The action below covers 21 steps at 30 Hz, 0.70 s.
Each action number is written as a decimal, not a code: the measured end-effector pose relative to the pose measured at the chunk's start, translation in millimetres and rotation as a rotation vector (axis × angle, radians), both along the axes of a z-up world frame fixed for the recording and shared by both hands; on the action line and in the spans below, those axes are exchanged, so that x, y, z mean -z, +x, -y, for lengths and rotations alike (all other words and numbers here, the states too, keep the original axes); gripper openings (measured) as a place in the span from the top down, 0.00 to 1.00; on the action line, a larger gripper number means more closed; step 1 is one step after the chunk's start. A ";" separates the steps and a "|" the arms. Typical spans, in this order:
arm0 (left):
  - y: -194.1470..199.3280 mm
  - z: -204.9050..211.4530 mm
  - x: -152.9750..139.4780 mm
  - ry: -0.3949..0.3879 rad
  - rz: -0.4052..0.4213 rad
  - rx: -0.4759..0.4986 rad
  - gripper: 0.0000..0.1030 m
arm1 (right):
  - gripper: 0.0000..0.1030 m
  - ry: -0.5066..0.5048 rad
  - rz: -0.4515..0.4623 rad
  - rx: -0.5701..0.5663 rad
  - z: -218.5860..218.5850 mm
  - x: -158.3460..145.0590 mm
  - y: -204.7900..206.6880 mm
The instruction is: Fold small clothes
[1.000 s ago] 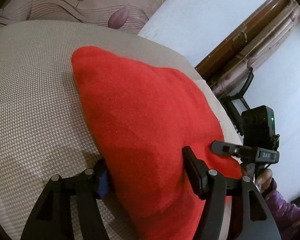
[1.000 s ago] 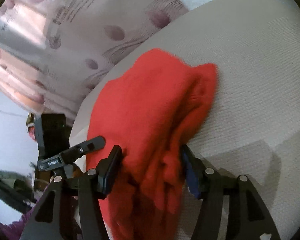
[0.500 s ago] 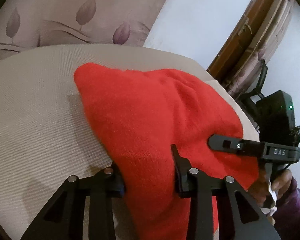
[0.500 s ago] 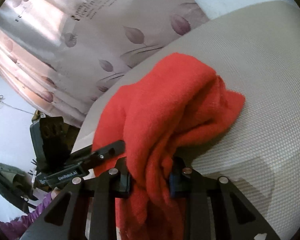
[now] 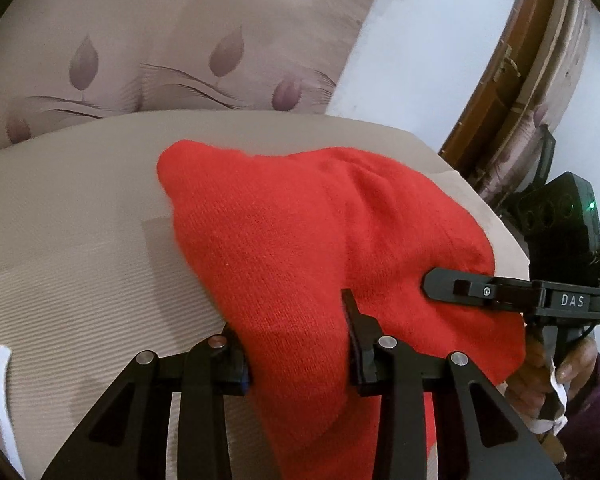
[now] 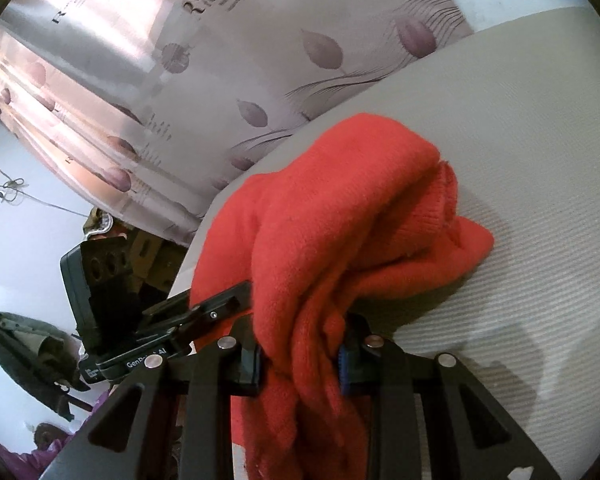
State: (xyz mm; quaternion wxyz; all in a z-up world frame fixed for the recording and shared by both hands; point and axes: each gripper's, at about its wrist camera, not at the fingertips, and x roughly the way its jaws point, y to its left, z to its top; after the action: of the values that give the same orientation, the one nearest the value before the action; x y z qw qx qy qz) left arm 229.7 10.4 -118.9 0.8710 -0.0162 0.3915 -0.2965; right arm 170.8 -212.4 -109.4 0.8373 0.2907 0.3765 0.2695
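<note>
A beige ribbed cushion surface (image 5: 80,248) is spreading across the foreground, its weave running in fine lines. Behind it a mauve curtain (image 5: 172,40) printed with leaf shapes and some lettering is hanging in folds, and daylight is glowing through the curtain (image 6: 80,40) in the right wrist view. A pale wall (image 5: 428,60) is showing beside it, with a brown wooden frame (image 5: 496,80) curving along its edge.

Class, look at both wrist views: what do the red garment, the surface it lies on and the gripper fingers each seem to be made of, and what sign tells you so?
Red garment: knitted, probably wool or acrylic; fine knit rows, fuzzy matte nap, ribbed edge.
Beige surface: woven textile cover, matte; a regular ribbed weave shows.
Left gripper's fingers: black, apparently hard plastic, dull sheen, silver metal-looking fasteners.
</note>
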 end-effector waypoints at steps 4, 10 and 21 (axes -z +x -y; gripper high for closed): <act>-4.0 -16.3 -1.0 0.002 0.007 -0.018 0.65 | 0.76 0.002 0.003 -0.016 -14.7 -1.2 1.6; -5.5 -34.4 0.2 0.002 0.009 -0.040 0.65 | 0.76 -0.003 0.000 -0.035 -30.9 -0.9 5.8; -8.1 -50.6 2.9 0.005 0.001 -0.057 0.65 | 0.76 -0.014 -0.014 -0.062 -48.9 3.0 13.9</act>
State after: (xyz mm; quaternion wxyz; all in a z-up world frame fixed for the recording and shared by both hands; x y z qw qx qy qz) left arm 221.6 60.9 -121.8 0.8794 -0.0251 0.3910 -0.2706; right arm 184.7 -163.5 -112.4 0.8279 0.2747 0.3932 0.2906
